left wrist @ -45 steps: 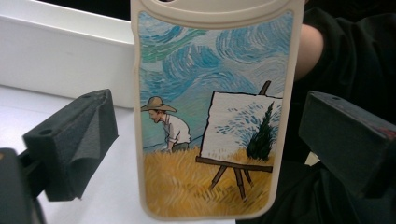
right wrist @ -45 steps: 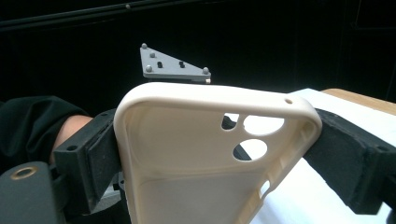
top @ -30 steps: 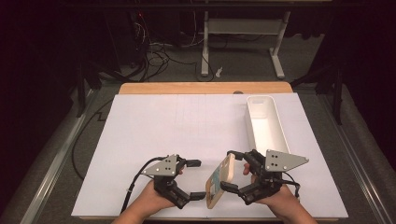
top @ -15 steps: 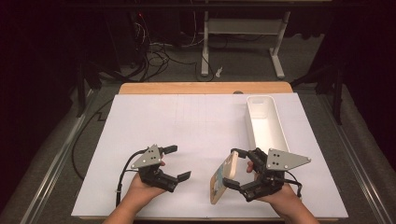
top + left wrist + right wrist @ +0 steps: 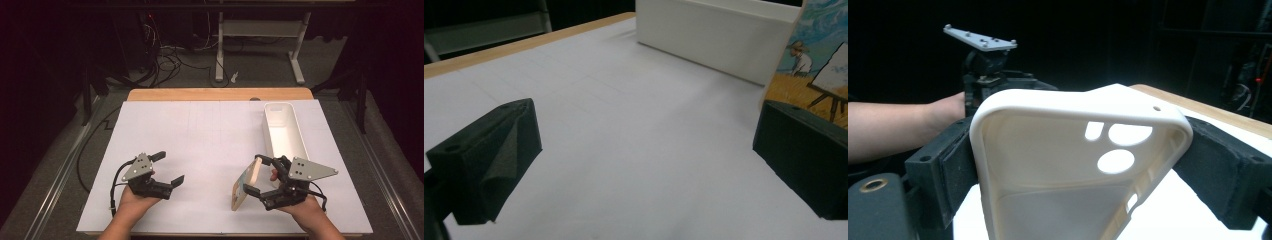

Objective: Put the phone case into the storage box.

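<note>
One phone case (image 5: 246, 186) stands on edge at about 5 o'clock on the white table sheet (image 5: 210, 140), pinched across its long sides by the right gripper (image 5: 259, 176), whose jaws are closed onto it. Its inner shell (image 5: 1068, 165) looks thin, light and slightly flexible, probably slick plastic, so squeezing harder could bow it; the rigid side rims seem the safest hold. The left gripper (image 5: 167, 169), near 7 o'clock, stands wide open and empty. A white bin (image 5: 284, 131) lies at 2 o'clock.
</note>
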### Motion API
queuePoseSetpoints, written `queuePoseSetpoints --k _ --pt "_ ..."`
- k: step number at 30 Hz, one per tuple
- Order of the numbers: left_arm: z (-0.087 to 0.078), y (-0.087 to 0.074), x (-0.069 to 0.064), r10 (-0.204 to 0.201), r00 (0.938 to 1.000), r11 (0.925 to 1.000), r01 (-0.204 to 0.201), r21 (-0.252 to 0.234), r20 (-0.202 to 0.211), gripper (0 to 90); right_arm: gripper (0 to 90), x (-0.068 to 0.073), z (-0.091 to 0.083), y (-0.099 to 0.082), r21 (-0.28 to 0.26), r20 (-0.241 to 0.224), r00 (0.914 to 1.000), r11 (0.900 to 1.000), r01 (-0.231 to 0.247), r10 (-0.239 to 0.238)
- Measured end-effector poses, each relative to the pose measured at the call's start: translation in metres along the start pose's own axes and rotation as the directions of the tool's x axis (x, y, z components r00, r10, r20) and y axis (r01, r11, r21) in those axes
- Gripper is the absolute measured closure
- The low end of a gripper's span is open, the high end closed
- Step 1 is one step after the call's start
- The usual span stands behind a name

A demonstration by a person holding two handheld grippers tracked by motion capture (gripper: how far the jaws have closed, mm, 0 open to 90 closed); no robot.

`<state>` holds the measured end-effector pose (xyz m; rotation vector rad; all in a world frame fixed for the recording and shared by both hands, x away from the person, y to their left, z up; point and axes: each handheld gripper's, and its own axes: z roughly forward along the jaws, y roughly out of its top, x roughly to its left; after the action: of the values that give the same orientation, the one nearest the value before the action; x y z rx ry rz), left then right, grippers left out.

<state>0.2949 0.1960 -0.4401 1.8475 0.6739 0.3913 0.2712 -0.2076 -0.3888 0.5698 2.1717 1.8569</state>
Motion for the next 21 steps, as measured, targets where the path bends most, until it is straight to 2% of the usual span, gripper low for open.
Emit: queuePoseSetpoints --k 4,8,13,16,21 --pt "-0.005 -0.004 0.001 0.014 0.9986 0.9997 -0.014 0.018 -0.052 0.2 10.1 -0.002 -0.003 0.001 -0.006 0.035 0.9994 1.0 0.002 -0.002" --pt "-0.009 -0.009 0.004 -0.001 0.9971 0.9998 0.003 0.02 -0.076 0.3 10.1 -0.004 -0.005 0.001 -0.005 0.076 0.997 0.9999 0.012 -0.012" --pt "-0.014 -0.013 0.007 -0.024 0.9956 0.9995 0.026 0.016 -0.09 0.3 10.1 -0.005 -0.007 0.001 0.007 0.121 0.9923 0.9996 0.028 -0.029" --pt "-0.014 -0.014 0.007 -0.014 0.9941 0.9992 0.018 0.035 -0.107 0.3 10.1 -0.006 -0.008 0.001 0.012 0.147 0.9885 0.9994 0.033 -0.035" --pt "-0.016 -0.014 0.009 -0.027 0.9924 0.9992 0.03 0.027 -0.12 0.3 10.1 -0.008 -0.011 0.002 0.017 0.191 0.9803 0.9987 0.048 -0.051"
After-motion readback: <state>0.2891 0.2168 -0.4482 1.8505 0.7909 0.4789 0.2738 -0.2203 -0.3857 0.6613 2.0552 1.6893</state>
